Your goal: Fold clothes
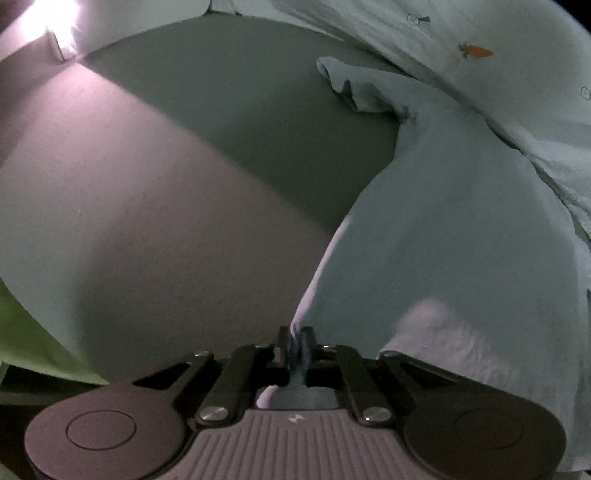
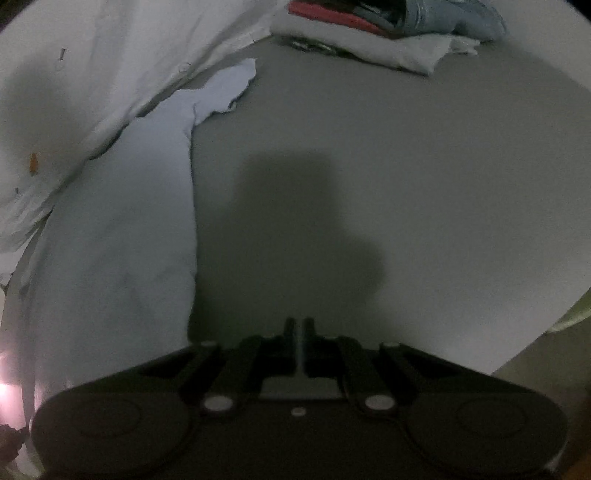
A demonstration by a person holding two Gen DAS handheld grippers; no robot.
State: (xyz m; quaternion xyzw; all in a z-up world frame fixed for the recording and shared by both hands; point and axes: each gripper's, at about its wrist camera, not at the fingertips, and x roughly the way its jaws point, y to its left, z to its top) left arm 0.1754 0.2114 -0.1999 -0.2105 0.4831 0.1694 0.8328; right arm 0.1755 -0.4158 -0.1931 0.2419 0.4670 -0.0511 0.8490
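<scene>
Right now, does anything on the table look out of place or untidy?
Mostly normal for mid-fold. The pale blue garment lies rumpled, one crumpled end sticking out, while the left gripper pinches its edge. The right gripper is shut on nothing.

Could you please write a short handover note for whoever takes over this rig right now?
Left gripper: shut on an edge of the pale blue garment, which lies spread on the grey table.
Right gripper: shut, holding nothing, over bare table beside the garment.
A pile of other clothes sits at the far edge.
Done: edge gripped. Left: the folds themselves.
</scene>
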